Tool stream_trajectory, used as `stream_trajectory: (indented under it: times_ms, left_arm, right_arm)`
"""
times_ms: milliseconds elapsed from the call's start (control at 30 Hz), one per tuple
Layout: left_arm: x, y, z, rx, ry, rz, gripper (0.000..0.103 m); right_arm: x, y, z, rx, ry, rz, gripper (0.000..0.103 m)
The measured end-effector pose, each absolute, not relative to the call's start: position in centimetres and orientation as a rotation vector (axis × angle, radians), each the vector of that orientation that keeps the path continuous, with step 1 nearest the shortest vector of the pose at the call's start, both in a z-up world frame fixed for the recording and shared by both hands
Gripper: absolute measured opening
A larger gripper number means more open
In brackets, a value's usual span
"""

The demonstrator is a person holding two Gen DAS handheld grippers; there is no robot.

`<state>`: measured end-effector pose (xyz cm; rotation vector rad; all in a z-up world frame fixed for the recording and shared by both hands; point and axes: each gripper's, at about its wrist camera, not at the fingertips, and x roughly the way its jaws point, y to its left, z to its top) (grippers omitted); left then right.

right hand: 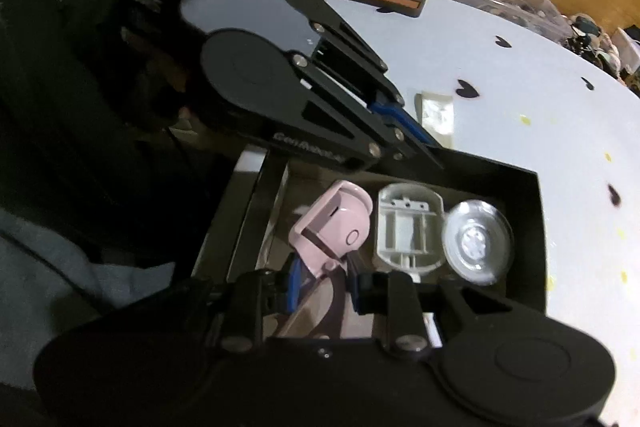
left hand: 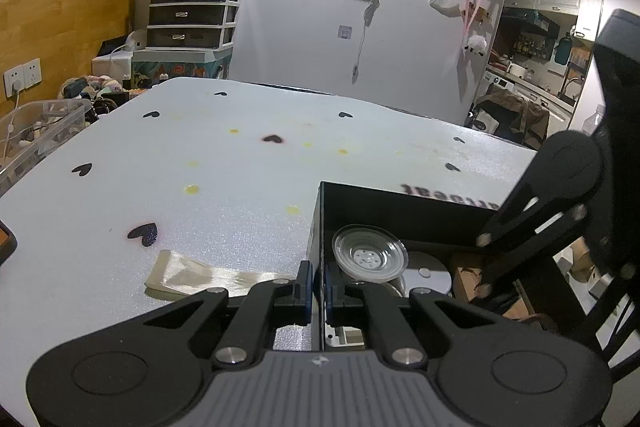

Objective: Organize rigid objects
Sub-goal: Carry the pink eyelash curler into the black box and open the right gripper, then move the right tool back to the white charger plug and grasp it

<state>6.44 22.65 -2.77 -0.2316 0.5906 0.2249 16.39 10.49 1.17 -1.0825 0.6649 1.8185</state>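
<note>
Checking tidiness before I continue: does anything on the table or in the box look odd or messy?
Yes: yellow spots dot the white table cover like dried spills. A clear packet lies loose outside the black box, and the pink object inside sits tilted.

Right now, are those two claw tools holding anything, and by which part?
The left gripper pinches the black box by its side wall. The right gripper grips the pink object at its lower end.

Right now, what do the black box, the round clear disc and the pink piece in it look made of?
Box: thin black card or board, matte, with sharp folded edges.
Disc: clear glossy plastic, probably; it is see-through with bright glints, and could be glass.
Pink piece: smooth moulded plastic with a soft sheen.
</note>
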Motion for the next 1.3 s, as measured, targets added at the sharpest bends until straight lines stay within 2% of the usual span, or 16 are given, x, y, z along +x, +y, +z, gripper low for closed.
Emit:
stream_trajectory:
  times_ms: [67, 133, 167, 467, 633, 967, 1033, 1300]
  left_arm:
    - [6.5, 22.7, -2.8, -0.233, 0.591, 0.225, 0.006]
    - [6.5, 22.7, -2.8, -0.233, 0.591, 0.224, 0.006]
    - [6.5, 22.7, -2.8, -0.233, 0.591, 0.223, 0.006]
    - [6.5, 22.7, -2.9, -0.234, 0.592, 0.224, 0.006]
    - [6.5, 22.8, -2.8, -0.234, 0.591, 0.224, 0.006]
    - [6.5, 22.8, -2.9, -0.235, 0.593, 0.223, 0.006]
    - [6.5, 22.8, -2.9, -0.235, 0.593, 0.222, 0.006]
    - [6.5, 22.8, -3.0, -0.237, 0.591, 0.218, 0.006]
  right_arm:
    - [16.7, 10.8, 1.1, -1.043, 0.688, 1.809, 0.032]
    - [16.8, 10.5, 1.4, -1.02, 0.679, 1.799, 0.057]
    - [16.9, 10.2, 1.5, -1.011, 0.67, 1.795, 0.06]
    - [17.4, 8.1, 2.6, -0.94, 0.665, 1.714, 0.068]
    - [18.0, 6.3, 3.6, -0.858, 0.664, 1.639, 0.08]
    - [19.5, 1.6, 4.5, -0.605, 0.687, 1.386, 0.094]
    - [20.0, 0.4, 4.6, -0.541, 0.68, 1.324, 0.101]
    - [20.5, -5.5, 4.3, -0.301, 0.663, 1.074, 0.103]
